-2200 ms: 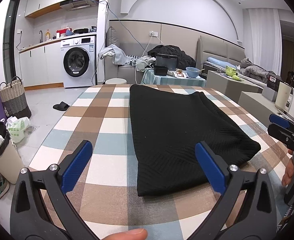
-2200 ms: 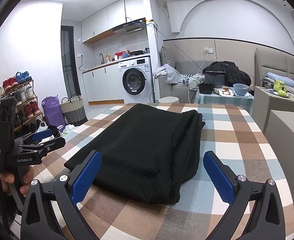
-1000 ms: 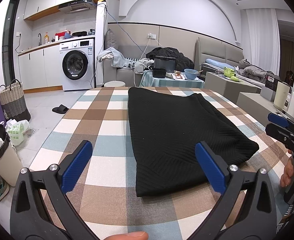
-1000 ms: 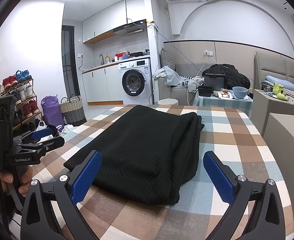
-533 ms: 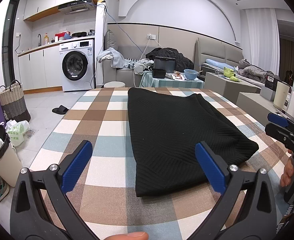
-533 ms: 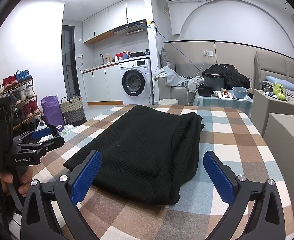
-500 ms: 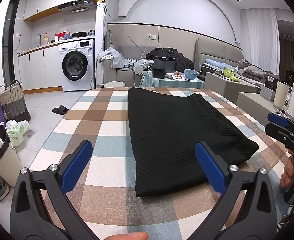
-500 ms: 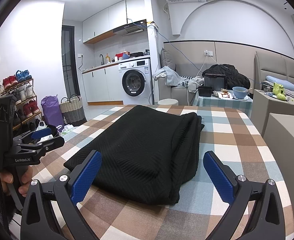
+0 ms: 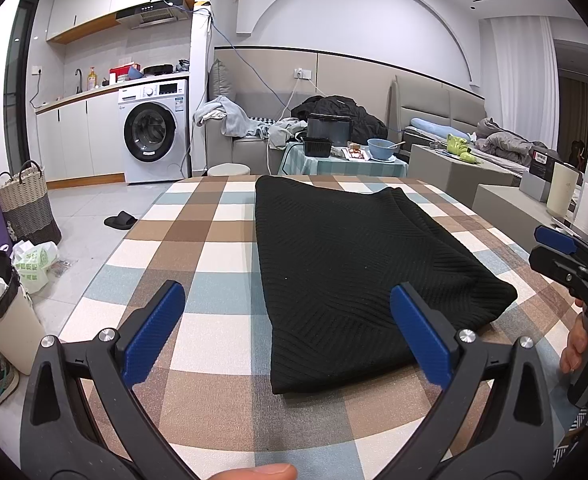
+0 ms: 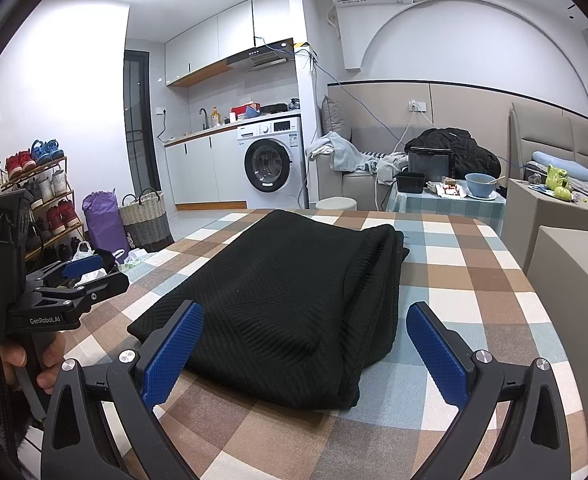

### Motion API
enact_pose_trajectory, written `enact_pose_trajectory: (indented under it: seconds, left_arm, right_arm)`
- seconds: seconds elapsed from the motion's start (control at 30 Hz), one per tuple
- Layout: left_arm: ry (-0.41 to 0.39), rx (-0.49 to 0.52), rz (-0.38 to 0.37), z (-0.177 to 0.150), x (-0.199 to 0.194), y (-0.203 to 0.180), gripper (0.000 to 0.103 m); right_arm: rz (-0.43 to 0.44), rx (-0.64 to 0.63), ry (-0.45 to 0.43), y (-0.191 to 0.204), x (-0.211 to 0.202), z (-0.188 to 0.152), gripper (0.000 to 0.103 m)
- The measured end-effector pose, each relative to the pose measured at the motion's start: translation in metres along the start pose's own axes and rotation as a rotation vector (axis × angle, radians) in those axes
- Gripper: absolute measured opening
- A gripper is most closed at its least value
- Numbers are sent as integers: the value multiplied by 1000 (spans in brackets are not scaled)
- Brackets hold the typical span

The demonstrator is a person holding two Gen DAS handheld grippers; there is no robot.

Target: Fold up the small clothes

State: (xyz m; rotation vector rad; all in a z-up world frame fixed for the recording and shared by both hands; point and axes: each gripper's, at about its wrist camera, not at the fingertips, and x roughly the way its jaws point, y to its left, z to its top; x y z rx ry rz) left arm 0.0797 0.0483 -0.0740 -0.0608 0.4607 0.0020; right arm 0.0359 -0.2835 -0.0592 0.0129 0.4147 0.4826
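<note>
A black knit garment lies folded into a long rectangle on the checked tablecloth; it also shows in the right wrist view. My left gripper is open and empty, held above the table just short of the garment's near edge. My right gripper is open and empty, near the garment's near right corner. The right gripper also shows at the right edge of the left wrist view. The left gripper also shows at the left of the right wrist view.
The table edge drops to a tiled floor on the left, with a bin, a woven basket and a slipper. A washing machine, a sofa with clothes and a small side table stand beyond.
Both grippers stay open and nearly still. The views have shifted only slightly since the earliest frames.
</note>
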Motion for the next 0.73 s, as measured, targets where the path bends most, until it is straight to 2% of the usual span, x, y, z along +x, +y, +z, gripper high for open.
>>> enact_pose_trajectory:
  seconds: [0.73]
  left_arm:
    - [-7, 1, -4, 1, -2, -1, 102]
  right_arm:
    - [0, 0, 1, 0, 0, 0, 103]
